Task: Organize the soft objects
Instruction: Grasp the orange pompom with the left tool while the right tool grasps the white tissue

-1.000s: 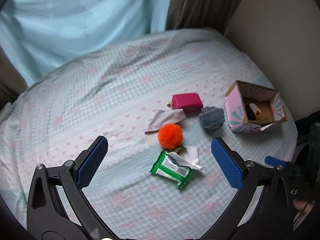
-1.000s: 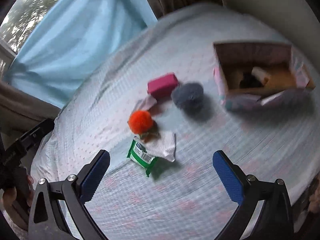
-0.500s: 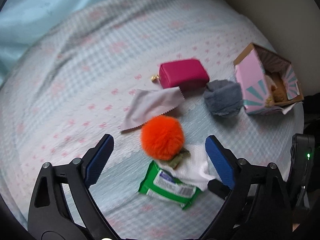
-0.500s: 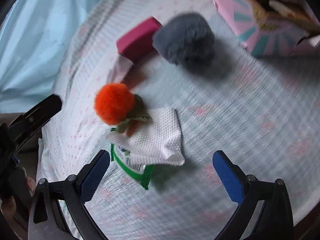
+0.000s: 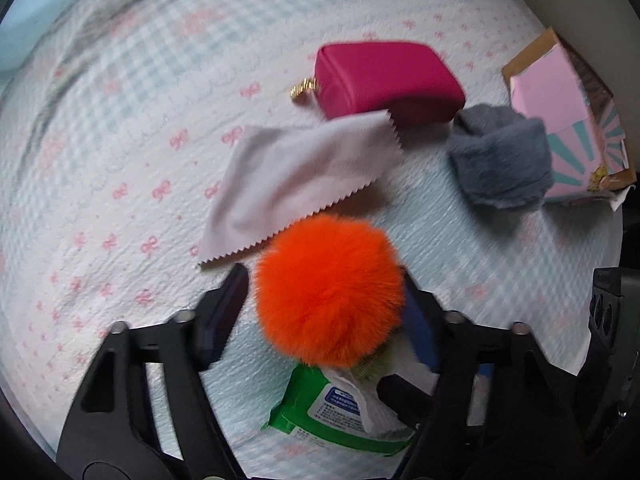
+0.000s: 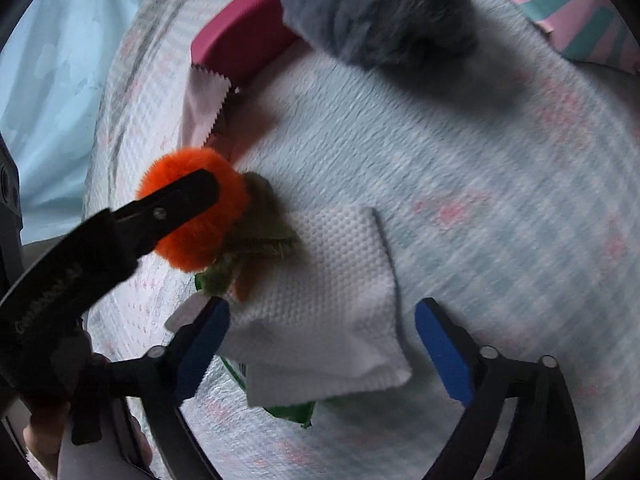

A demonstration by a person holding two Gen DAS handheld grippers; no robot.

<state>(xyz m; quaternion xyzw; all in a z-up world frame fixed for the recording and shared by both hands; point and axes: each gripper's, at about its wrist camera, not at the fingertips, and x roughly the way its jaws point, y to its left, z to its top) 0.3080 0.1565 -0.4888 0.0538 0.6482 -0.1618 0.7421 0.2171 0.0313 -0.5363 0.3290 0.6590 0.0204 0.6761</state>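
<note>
An orange pom-pom (image 5: 326,290) lies on the bed, with my left gripper (image 5: 320,312) around it, jaws narrowed to its sides; it also shows in the right wrist view (image 6: 192,216) with a left finger across it. A white tissue (image 6: 324,300) lies on a green wipes pack (image 5: 332,412), and my right gripper (image 6: 320,344) is open over the tissue. A grey fuzzy ball (image 5: 500,160), a pink pouch (image 5: 384,78) and a pale cloth (image 5: 300,172) lie beyond.
A pink and teal cardboard box (image 5: 568,120) stands at the right, next to the grey ball. The bed has a pale checked cover (image 5: 120,160). A blue curtain (image 6: 44,64) hangs behind the bed.
Both grippers have come down close to the objects. My left gripper's jaws have narrowed around the orange pom-pom. My right gripper has moved over the white tissue and its jaws have narrowed somewhat.
</note>
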